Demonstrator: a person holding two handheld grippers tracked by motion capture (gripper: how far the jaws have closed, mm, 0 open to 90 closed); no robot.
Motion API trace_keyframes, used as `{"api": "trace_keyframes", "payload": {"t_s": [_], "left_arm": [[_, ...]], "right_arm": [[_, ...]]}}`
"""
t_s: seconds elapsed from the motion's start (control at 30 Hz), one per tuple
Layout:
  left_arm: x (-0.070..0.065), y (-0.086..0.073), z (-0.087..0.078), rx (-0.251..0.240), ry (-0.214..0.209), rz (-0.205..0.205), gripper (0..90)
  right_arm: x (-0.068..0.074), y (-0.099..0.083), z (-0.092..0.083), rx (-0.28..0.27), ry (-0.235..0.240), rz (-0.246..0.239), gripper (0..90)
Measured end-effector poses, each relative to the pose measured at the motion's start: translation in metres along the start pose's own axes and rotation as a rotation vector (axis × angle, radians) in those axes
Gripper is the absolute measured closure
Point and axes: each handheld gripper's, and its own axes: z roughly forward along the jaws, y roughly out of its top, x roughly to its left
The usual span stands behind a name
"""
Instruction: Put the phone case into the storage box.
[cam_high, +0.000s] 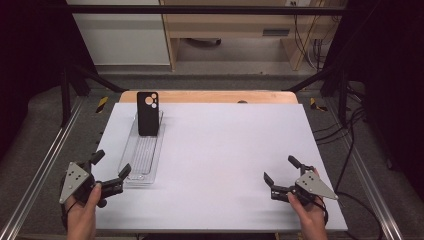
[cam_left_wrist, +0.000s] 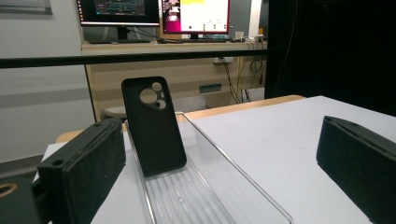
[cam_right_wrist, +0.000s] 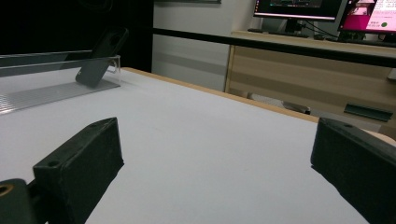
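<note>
Black phone case (cam_high: 148, 113) stands propped in the clear tray's (cam_high: 131, 152) far end, long axis running 6 to 12 o'clock, camera cutouts up top. Left gripper (cam_high: 111, 168), jaws apart, sits at the tray's near end; right gripper (cam_high: 280, 171), also spread, waits at 4 o'clock. The left gripper view shows the case's backward lean, while the high view flattens it.
</note>
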Motion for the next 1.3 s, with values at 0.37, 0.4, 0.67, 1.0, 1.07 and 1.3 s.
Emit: {"api": "trace_keyframes", "payload": {"t_s": [0.37, 0.4, 0.67, 1.0, 1.07, 1.3], "left_arm": [[0.005, -0.009, -0.002, -0.005, 0.015, -0.002, 1.0], [0.005, -0.01, -0.002, -0.007, 0.016, -0.001, 1.0], [0.003, -0.016, -0.003, -0.011, 0.02, 0.018, 1.0], [0.0, -0.018, -0.004, -0.024, 0.015, 0.037, 1.0], [-0.001, -0.02, -0.004, -0.025, 0.01, 0.04, 1.0], [-0.006, -0.026, -0.002, -0.011, -0.01, 0.042, 1.0]], "right_arm": [[0.0, 0.0, 0.0, 0.0, 0.002, -0.001, 2.4], [0.0, 0.0, 0.0, 0.0, 0.002, -0.002, 2.4], [0.0, 0.0, 0.0, 0.001, 0.004, -0.007, 2.4], [0.0, -0.001, 0.0, 0.004, 0.001, -0.009, 2.5], [-0.001, -0.001, 0.0, 0.003, 0.0, -0.014, 2.5], [-0.001, -0.002, 0.0, 0.006, 0.005, -0.021, 2.5]]}}
